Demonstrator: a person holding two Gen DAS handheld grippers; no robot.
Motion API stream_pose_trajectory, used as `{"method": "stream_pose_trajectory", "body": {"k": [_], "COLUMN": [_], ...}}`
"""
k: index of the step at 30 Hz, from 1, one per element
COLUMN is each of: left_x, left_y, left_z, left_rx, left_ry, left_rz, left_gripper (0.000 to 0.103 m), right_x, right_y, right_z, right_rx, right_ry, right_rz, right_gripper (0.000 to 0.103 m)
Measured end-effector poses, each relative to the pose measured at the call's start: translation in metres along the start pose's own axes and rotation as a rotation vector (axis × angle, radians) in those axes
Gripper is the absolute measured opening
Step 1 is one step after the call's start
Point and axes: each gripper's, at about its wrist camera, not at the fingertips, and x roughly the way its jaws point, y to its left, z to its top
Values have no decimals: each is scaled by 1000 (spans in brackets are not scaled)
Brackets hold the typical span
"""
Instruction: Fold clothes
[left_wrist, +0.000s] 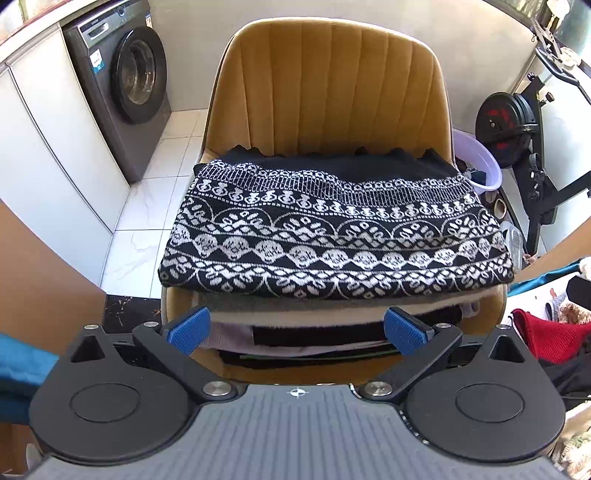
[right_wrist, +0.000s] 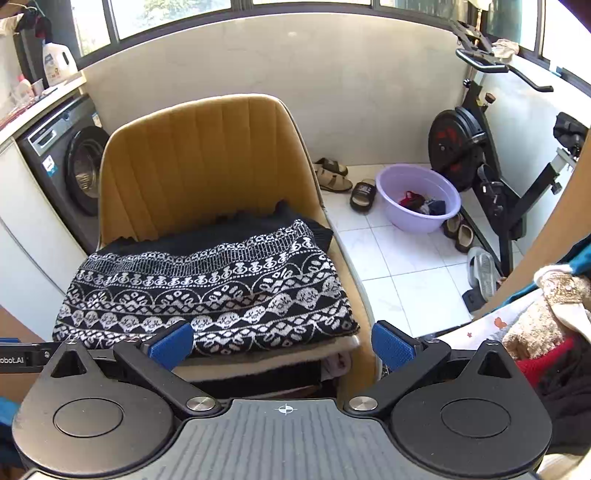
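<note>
Left tool (left_wrist: 297, 330): blue pads held wide apart, nothing between them; set just in front of the near edge of the stack. Right tool (right_wrist: 282, 345): pads likewise apart and empty, offset toward the stack's right corner.

Stack of folded clothes (left_wrist: 317, 332): several layers seen at the near edge, pale and dark, resting on the seat of the chair (left_wrist: 332, 81).

Patterned sweater (left_wrist: 332, 236): black and white knit, folded, laid flat on top of the stack and covering it nearly edge to edge. A plain black layer shows at its far edge, against the chair back.

Unfolded clothes: a red garment (left_wrist: 546, 336) and other pieces lie at the right, beside the tools; the surface carrying them cannot be made out.

Step in hand, as judged: the folded sweater appears placed, so a next garment is probably to be fetched from the right-hand heap. It is best taken at two corners, one per tool, and lifted clear so that the stack is not dragged.

Edges: the sweater's front fold slightly overhangs the layers beneath; a brush from either tool could pull it forward off the seat.

Open room: tiled floor at both sides of the chair. Washing machine (left_wrist: 122, 81) at far left; purple basin (right_wrist: 417, 197), slippers and exercise bike (right_wrist: 480, 147) at far right.
</note>
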Motion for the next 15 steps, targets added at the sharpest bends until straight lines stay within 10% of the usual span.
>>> {"method": "stream_pose_trajectory", "body": {"k": [15], "left_x": [-114], "left_y": [-80], "left_z": [-124], "left_rx": [121], "left_ry": [30], "left_rz": [-7], "left_gripper": [102], "right_x": [-175], "right_y": [-51], "right_z": [-122], "right_rx": [-11], "right_ry": [-3], "right_rz": [23], "right_gripper": [102]}}
